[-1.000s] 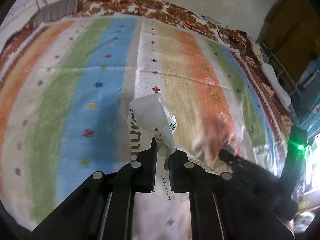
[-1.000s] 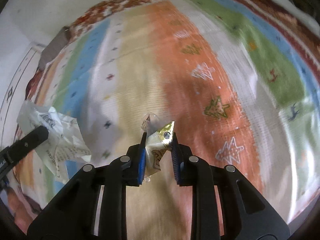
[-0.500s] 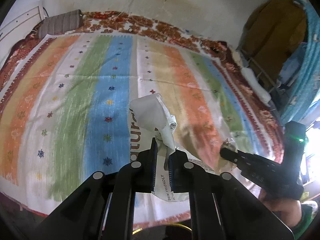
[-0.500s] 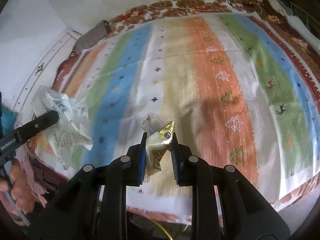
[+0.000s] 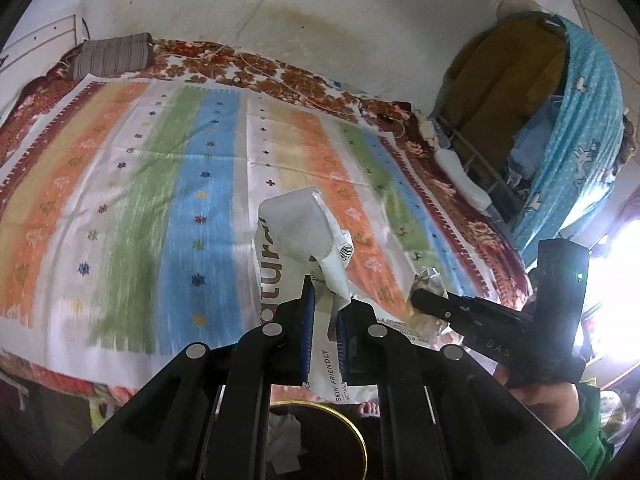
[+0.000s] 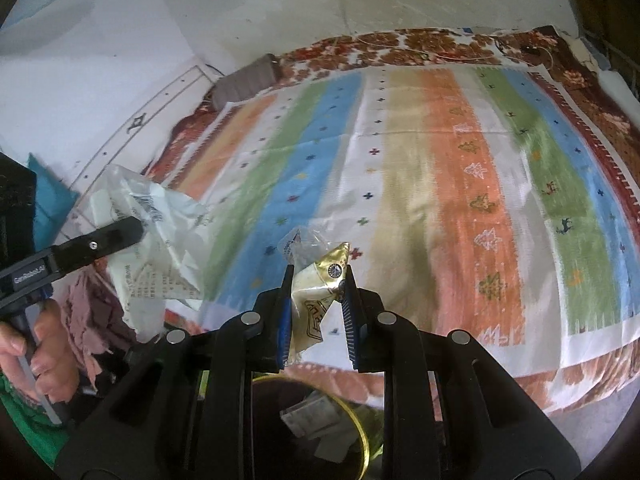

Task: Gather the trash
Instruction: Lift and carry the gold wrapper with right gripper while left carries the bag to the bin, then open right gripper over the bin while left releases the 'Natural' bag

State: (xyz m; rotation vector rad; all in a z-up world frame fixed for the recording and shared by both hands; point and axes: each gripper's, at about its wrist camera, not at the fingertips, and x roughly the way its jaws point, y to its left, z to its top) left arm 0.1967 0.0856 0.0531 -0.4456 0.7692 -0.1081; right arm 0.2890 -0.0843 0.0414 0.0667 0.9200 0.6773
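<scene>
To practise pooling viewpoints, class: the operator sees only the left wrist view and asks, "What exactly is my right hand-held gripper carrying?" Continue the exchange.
Observer: The right hand-held gripper is shut on a gold-and-white wrapper with a round emblem.
Operator: What is on the far side of the white packet?
Observer: The white packet carries blocks of small print there.
Operator: What carries the left hand-held gripper?
Observer: A bare hand grips the handle of the left hand-held gripper.

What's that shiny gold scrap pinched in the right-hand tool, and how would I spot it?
Start at the big striped bedspread covering the bed, then come to its near edge, where the right tool points. Between its blue pads sits a crumpled gold foil wrapper with a round printed seal. The white plastic package in the left tool is larger, paler and carries text.
</scene>
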